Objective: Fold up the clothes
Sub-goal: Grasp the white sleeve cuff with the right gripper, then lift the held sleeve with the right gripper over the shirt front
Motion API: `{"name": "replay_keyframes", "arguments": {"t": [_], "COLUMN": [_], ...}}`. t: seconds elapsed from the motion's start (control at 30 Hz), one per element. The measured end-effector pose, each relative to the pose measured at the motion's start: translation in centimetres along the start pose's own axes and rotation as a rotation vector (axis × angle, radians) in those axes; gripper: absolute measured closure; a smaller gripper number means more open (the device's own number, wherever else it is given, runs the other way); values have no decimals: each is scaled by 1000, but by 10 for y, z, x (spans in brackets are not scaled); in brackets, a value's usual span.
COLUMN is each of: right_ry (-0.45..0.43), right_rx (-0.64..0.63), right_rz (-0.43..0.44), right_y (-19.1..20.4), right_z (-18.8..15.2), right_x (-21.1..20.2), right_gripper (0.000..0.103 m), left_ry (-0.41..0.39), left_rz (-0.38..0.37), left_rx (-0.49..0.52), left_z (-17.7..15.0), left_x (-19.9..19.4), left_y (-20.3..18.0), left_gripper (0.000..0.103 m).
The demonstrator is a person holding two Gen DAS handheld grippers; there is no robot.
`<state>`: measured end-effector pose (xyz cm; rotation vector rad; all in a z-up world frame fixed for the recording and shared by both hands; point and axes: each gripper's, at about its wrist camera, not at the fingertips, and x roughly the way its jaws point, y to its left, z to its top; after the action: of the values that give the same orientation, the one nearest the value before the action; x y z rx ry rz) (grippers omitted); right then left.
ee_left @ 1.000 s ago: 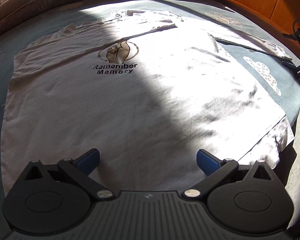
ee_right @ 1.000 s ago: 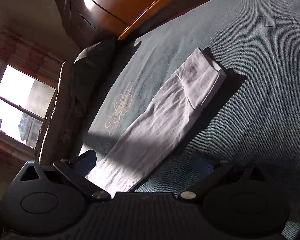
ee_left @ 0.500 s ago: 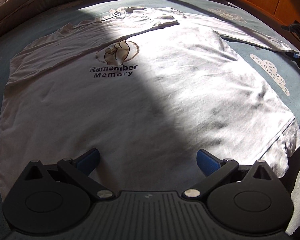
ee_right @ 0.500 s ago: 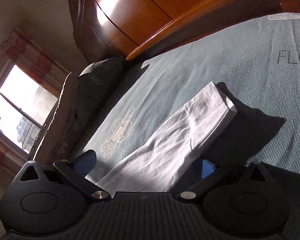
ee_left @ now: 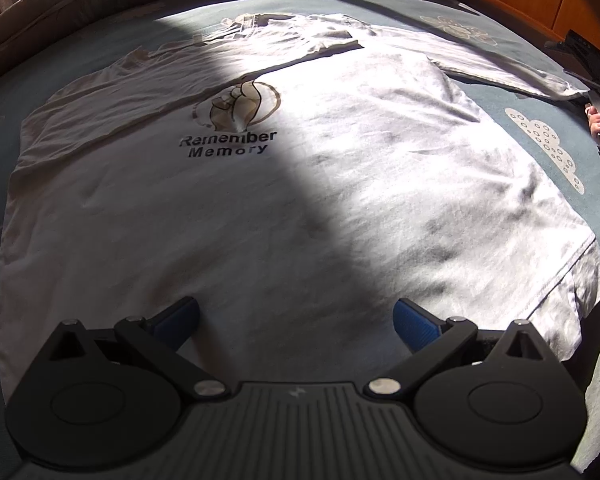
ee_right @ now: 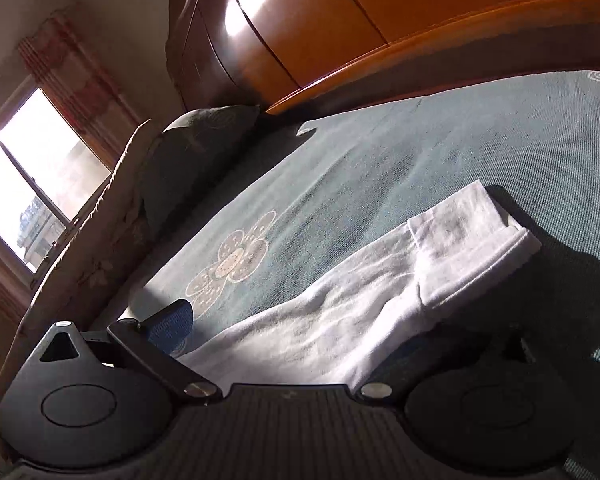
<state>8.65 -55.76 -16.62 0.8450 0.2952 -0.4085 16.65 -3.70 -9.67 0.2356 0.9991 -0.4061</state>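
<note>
Lying flat on a blue-green bedspread [ee_left: 548, 80], a white long-sleeved shirt [ee_left: 300, 208] fills most of the left wrist view. Its front faces up and shows a round brown emblem [ee_left: 240, 106] above the black words "Remember Memory". One sleeve is folded across the chest near the collar, and the other sleeve [ee_left: 496, 68] stretches out toward the right edge of the bed. A band of sunlight crosses the shirt, leaving its left part in shadow.

At the bottom of this view, the left gripper [ee_left: 296, 316] hovers over the lower part of the shirt with its two blue-padded fingers spread wide apart, holding nothing. At the far right edge, fingers of a hand [ee_left: 598, 114] show beside a dark piece of equipment, right at the cuff of the outstretched sleeve.

The right wrist view is tilted and looks along that sleeve [ee_right: 340, 320], whose white cuff [ee_right: 472, 240] lies on the bedspread beside a pale flower pattern [ee_right: 236, 260]. The right gripper [ee_right: 300, 332] has its jaws spread apart with the sleeve lying between them; one blue finger [ee_right: 172, 322] is visible, while the other is lost in shadow. Whether the fingers touch the fabric cannot be told. Behind the bed stand a dark pillow [ee_right: 192, 156], a wooden headboard [ee_right: 340, 28] and a bright window [ee_right: 32, 184].
</note>
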Motion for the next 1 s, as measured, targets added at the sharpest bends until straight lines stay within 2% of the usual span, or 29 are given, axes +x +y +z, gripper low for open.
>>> {"name": "replay_keyframes", "arguments": {"t": [0.1,0.2,0.33,0.43,0.53,1.0], "right_ry": [11,48,14,-16,-24,28], "right_rx": [40,-9,65,44,18,-93], "right_rz": [33,60,102,155,193,310], "right_y": [6,13,11,22,39,150], "right_z": [-3,-4,3,8,12,2], "right_x": [4,8,2,-10,-17,-23], "right_gripper": [0,0,0,0,0,0], "left_ry": [-2,1,0,3,-11,9], "left_rz": [1,1,-12,-2,10,-82], "left_rx": [1,5,-5,7,23,137], "left_z": [0,1,0,0,-1,-25], "left_x": [0,1,-3,-6,-12,-49], "left_y": [-1,0,4,6,7,27], "left_gripper": [1,1,1,1,1,1]}}
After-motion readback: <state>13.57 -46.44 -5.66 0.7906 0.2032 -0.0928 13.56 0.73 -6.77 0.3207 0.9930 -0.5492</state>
